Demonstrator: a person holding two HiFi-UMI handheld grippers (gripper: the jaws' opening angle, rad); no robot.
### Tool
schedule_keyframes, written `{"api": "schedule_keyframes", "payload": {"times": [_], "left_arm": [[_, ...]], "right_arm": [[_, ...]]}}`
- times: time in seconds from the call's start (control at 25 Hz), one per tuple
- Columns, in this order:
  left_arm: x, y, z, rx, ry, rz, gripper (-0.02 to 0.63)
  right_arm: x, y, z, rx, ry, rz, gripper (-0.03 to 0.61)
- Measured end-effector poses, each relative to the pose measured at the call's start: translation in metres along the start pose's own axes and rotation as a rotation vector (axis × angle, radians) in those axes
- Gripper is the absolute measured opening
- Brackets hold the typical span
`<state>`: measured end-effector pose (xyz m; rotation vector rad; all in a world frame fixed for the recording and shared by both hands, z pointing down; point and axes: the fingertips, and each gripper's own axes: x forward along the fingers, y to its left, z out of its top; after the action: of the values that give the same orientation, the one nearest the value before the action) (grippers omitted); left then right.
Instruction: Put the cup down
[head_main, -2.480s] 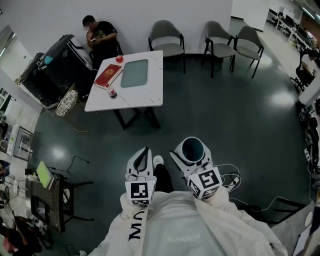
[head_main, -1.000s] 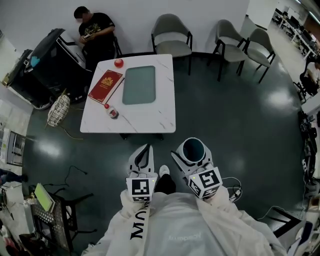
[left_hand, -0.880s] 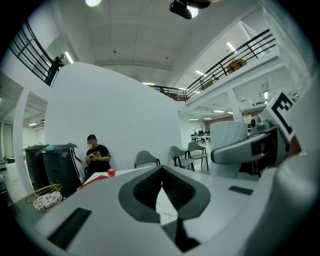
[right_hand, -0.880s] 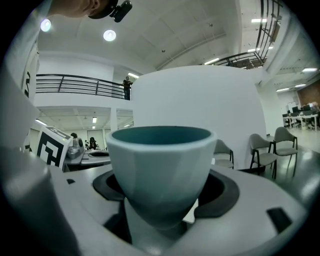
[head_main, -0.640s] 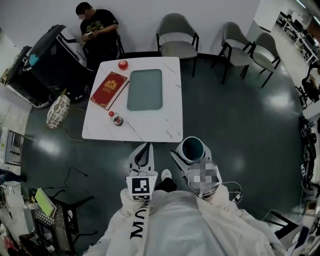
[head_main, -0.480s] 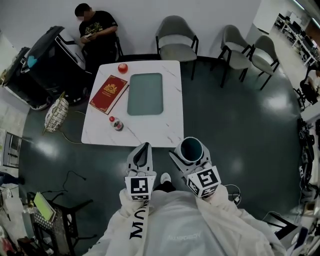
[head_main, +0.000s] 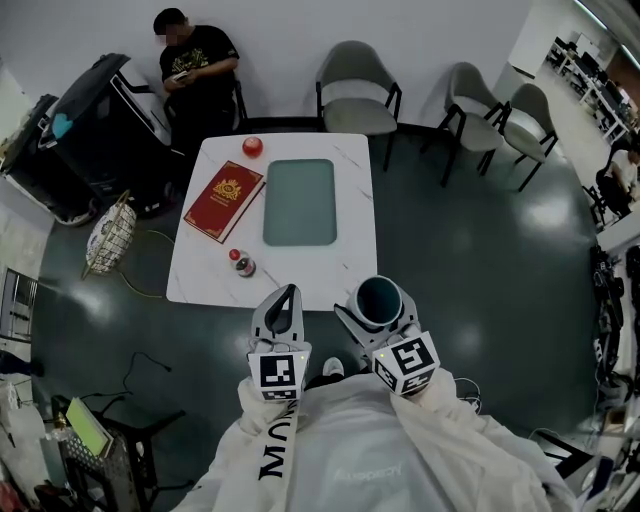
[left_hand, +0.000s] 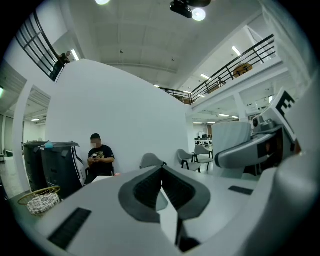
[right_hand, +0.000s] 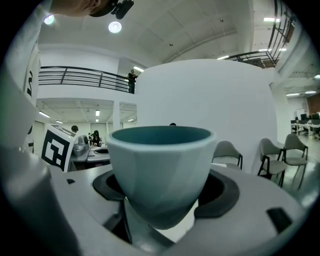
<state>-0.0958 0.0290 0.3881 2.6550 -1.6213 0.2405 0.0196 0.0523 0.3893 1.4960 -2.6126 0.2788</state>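
Teal faceted ceramic cup stands upright, gripped between the right gripper's wide-set jaws; left gripper closed, empty.

White table: red book on the left, grey-green mat just beside it, red ball at far edge, small jar near front edge. Chairs behind. Seated person by black bin; basket left of table.

— What's worn?
— A white sweatshirt, lower centre, with dark lettering down its left sleeve.
— And the tools?
— A pale grey left gripper and right gripper with dark pads, each carrying a black-and-white marker cube.
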Motion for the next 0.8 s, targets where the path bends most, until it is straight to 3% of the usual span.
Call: {"api": "schedule_keyframes", "payload": {"times": [0.4,0.8], "left_arm": [[-0.002,0.027,-0.007,-0.031,-0.005,0.049,0.011],[0.034,0.039,-0.003,-0.019,-0.004,0.067,0.011]], "right_arm": [[0.028,0.010,0.010,-0.040,0.001,0.034,0.376],[0.058,-0.015,0.015,-0.030,-0.007,0.049,0.376]]}}
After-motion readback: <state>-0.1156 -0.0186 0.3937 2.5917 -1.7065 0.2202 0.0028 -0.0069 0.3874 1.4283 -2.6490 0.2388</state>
